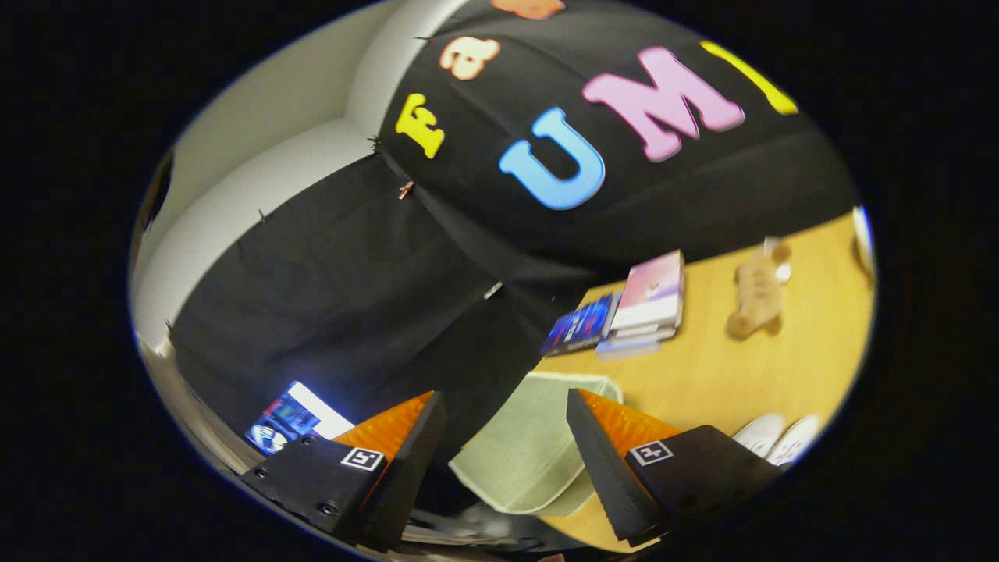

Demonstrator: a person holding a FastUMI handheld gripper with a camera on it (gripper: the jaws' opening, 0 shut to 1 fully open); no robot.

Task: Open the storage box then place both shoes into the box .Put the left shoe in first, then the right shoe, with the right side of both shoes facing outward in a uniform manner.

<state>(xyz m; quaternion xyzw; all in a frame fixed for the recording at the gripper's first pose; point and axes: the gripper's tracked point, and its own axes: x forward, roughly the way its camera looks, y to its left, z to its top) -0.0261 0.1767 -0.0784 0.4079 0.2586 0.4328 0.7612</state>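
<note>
Tilting sharply over the table point(726, 367), with the hand-held gripper point(506, 437) spread wide, gripping nothing and touching nothing. Showing between the fingers a pale green cloth-like thing point(523, 445), perhaps the storage box's soft lid, though hard to tell. Lying at about four o'clock, just beyond the right finger, the pair of white shoes point(776, 437), side by side, probably staged for loading. Resting near one o'clock, well apart, stacked books point(644, 304) and a plush toy point(755, 293).

The gripper point(506, 406) is tilted, jaws spread apart, gripping nothing.
</note>
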